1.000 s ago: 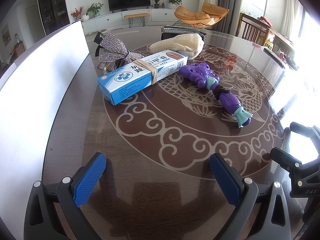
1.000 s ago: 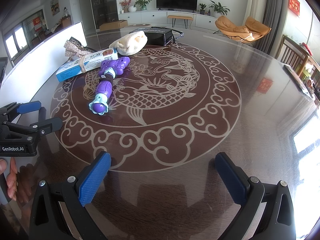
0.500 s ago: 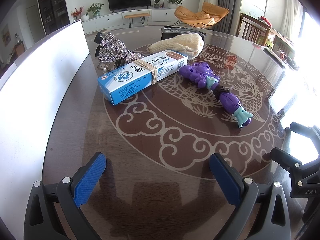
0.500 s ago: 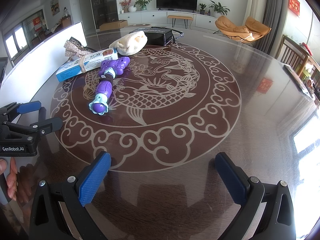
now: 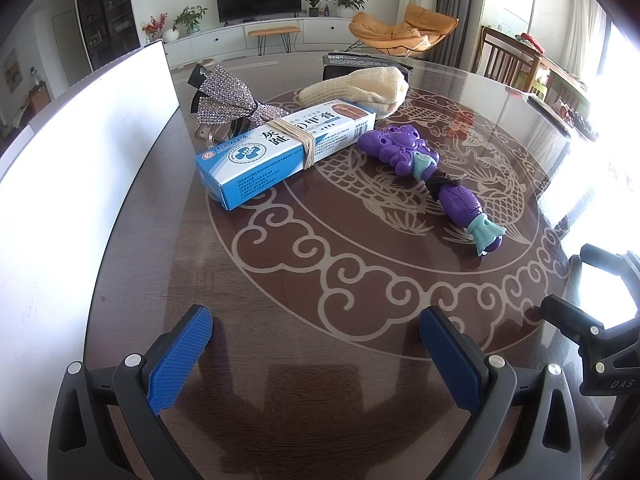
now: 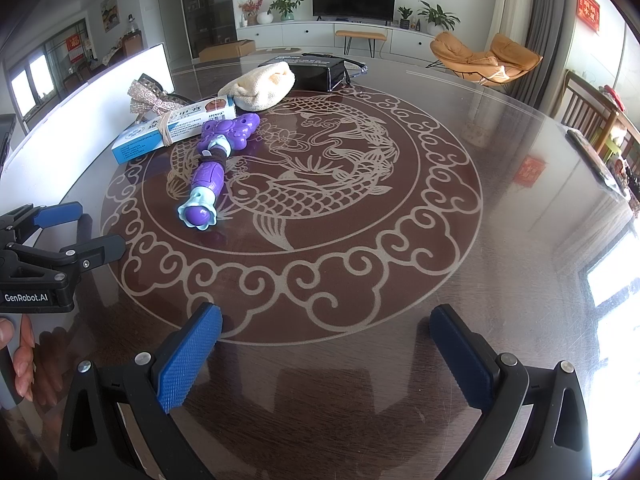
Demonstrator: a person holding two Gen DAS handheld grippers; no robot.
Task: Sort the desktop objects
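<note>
Dark round table (image 5: 280, 320) with a pale fish-and-cloud inlay, living room behind. Landmark: blue medicine box (image 5: 280, 148), bound with a rubber band. Sequined bow (image 5: 228, 100) touching its far side; cream knit pouch (image 5: 356, 90) just past its far end, black case (image 6: 316, 72) behind that. Purple toy (image 5: 432, 176) just right of the box. White tray (image 5: 80, 160) to its left.

Left gripper (image 5: 316, 354) spread wide, empty, well short of the box. Right gripper (image 6: 324, 354) likewise wide, empty, near the table edge.

Nothing sorted yet. Judgement: start with the box; approach low, square the pads across its narrow width, clear of the bow.
</note>
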